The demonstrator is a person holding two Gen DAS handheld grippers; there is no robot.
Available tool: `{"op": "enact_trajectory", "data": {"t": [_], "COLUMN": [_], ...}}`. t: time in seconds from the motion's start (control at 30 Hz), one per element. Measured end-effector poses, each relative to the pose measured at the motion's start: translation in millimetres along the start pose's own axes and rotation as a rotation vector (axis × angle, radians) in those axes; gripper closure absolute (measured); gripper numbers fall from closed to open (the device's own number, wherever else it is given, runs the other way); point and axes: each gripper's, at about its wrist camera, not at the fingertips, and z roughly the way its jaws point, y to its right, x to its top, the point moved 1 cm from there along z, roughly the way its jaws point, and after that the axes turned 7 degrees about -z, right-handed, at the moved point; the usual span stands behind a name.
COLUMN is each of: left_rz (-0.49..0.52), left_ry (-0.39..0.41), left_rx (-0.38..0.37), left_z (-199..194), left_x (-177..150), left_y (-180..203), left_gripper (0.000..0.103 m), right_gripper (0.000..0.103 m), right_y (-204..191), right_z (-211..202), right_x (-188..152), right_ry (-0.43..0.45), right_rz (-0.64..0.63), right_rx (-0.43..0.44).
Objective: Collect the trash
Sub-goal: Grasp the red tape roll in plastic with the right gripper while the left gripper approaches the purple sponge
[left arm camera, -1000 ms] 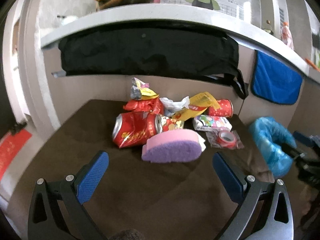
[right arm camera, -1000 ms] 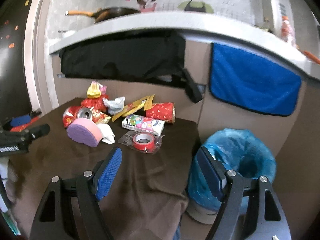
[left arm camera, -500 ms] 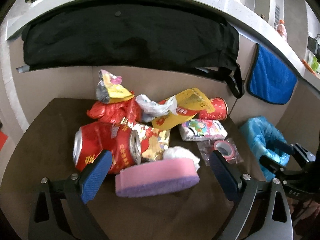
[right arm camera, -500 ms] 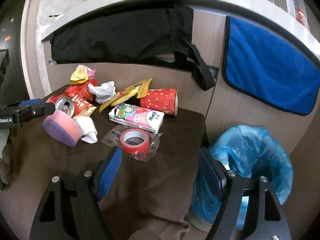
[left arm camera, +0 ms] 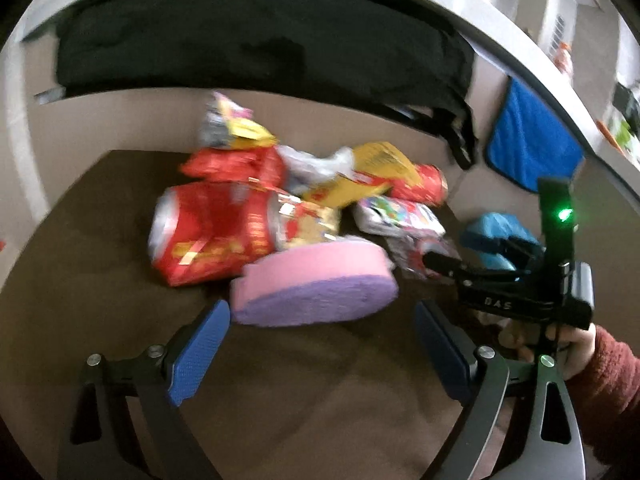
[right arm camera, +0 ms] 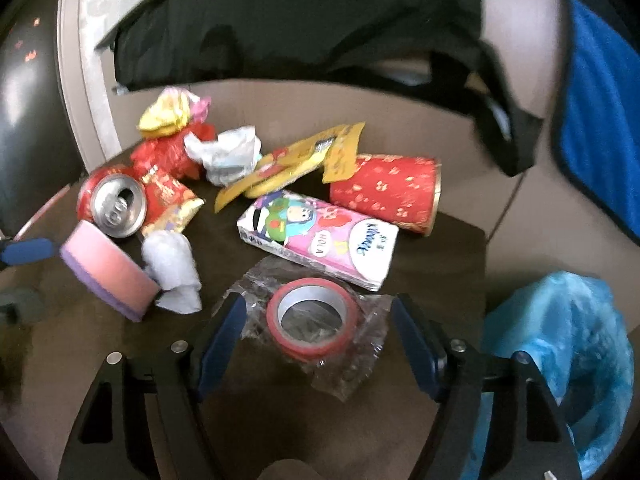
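Trash lies heaped on a brown-clothed table (left arm camera: 320,408). A pink and purple sponge (left arm camera: 316,284) lies right at the tips of my left gripper (left arm camera: 320,314). Its jaws are closing, and the pads stand either side of the sponge without pressing it. A red tape roll (right arm camera: 312,324) in a clear wrapper lies between the fingers of my right gripper (right arm camera: 318,322). These jaws are closing too, and a gap shows on both sides. Behind are a crushed red can (right arm camera: 116,204), a tissue pack (right arm camera: 320,244), a red paper cup (right arm camera: 388,196) and crumpled wrappers (right arm camera: 304,160).
A bin lined with a blue bag (right arm camera: 560,344) stands off the table's right edge. A black bag (right arm camera: 320,20) and a blue towel (right arm camera: 600,120) hang from the counter behind. A hand in a red sleeve (left arm camera: 580,348) holds the right gripper at the right of the left wrist view.
Both grippers have come forward and down toward the pile, the left up to the sponge and the right around the tape roll. Both pairs of jaws have narrowed slightly.
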Motion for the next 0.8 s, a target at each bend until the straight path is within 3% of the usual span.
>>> {"op": "enact_trajectory", "data": {"t": [0.13, 0.23, 0.3, 0.47, 0.57, 0.7, 0.8], "left_rz": [-0.078, -0.170, -0.228, -0.375, -0.462, -0.562, -0.522], "left_ry": [0.061, 0.052, 0.024, -0.025, -0.017, 0.033, 0.041], "left_rx": [0.060, 0.065, 0.052, 0.030, 0.029, 0.110, 0.185], "left_z": [-11.0, -8.9, -4.5, 9.0, 13.7, 24.4, 34.9], "left_x": [4.1, 7.2, 5.3, 0.4, 4.3, 19.9, 25.7], "left_y": [-14.4, -19.6, -22.0, -15.4, -7.1, 3.7, 10.8], "left_gripper": [0.010, 0.010, 0.011, 0.012, 0.012, 0.012, 0.013], "right_gripper": [0.031, 0.039, 0.052, 0.053, 0.053, 0.053, 0.053], "right_y": [5.7, 10.5, 10.4, 12.9, 15.9, 23.4, 26.0], "right_z": [19.8, 23.2, 15.6, -14.4, -28.6, -38.1, -40.9], "right_x": [2.8, 2.0, 1.4, -9.9, -22.3, -35.6, -43.1], "right_ry": [-0.062, -0.093, -0.073, -0.016, 0.014, 0.024, 0.025], "right_rz": [0.031, 0.056, 0.055, 0.066, 0.078, 0.102, 0.119], "right_rx": [-0.002, 0.017, 0.029, 0.017, -0.007, -0.022, -0.009]}}
